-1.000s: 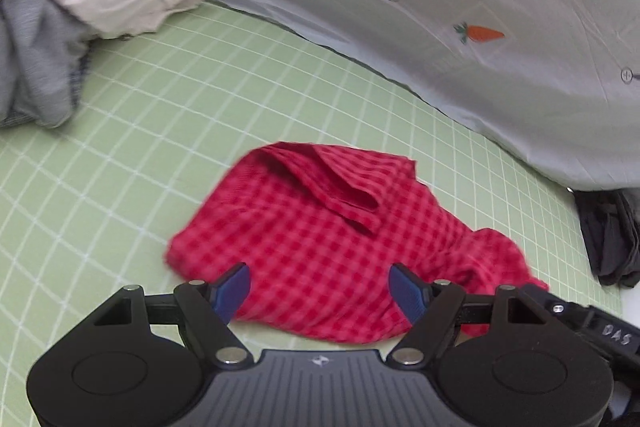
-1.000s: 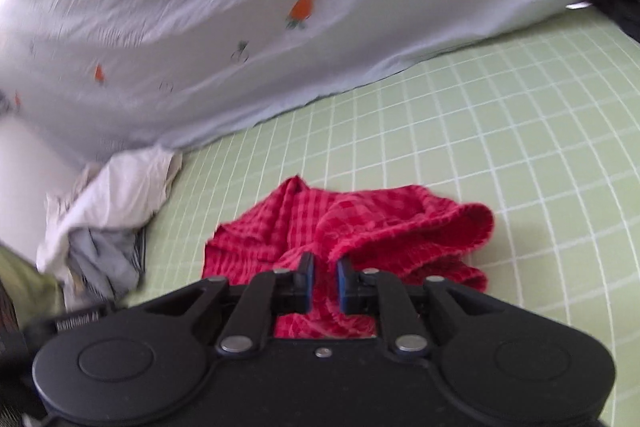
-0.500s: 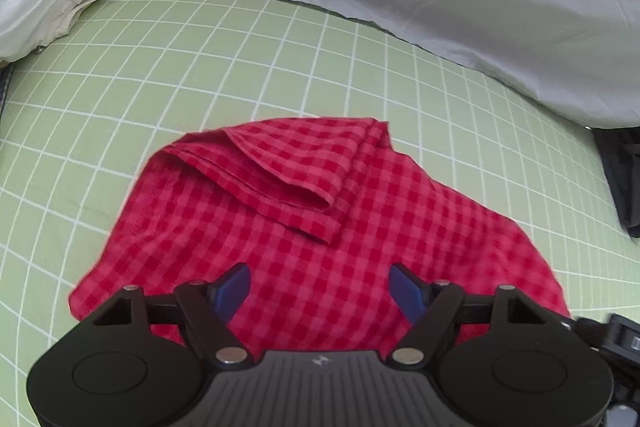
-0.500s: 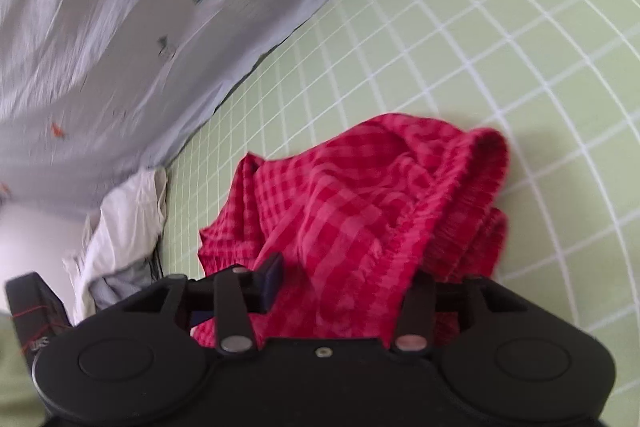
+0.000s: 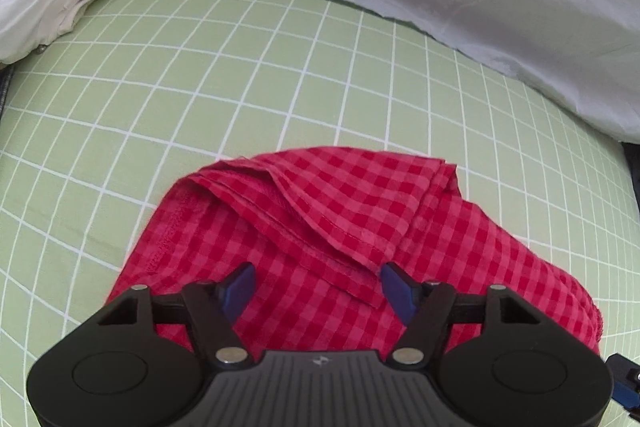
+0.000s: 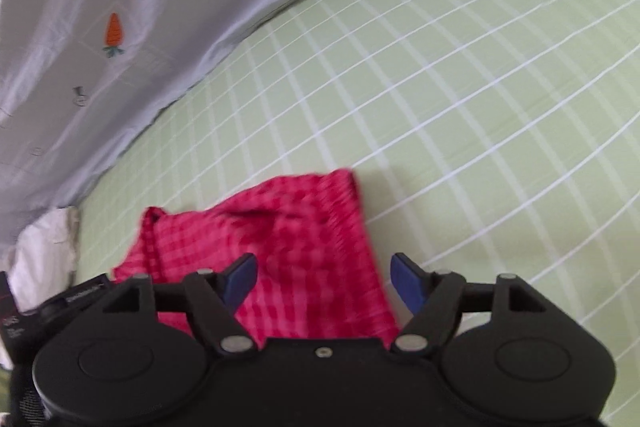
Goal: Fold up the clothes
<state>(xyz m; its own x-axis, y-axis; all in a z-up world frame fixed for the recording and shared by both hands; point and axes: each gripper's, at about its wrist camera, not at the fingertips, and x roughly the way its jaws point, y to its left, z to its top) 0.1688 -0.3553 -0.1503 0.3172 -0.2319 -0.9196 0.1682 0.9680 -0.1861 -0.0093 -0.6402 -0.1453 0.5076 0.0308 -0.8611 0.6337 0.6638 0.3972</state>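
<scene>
Both sets of jaws are held apart, empty; the red checked garment (image 5: 360,247) is seen rumpled on the green bed sheet (image 5: 240,87) just beyond them; folding is judged barely begun.

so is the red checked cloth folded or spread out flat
Partly folded, not spread flat. In the left wrist view the red cloth has a stitched flap doubled back over its lower layer, lying loose on the green sheet.
</scene>
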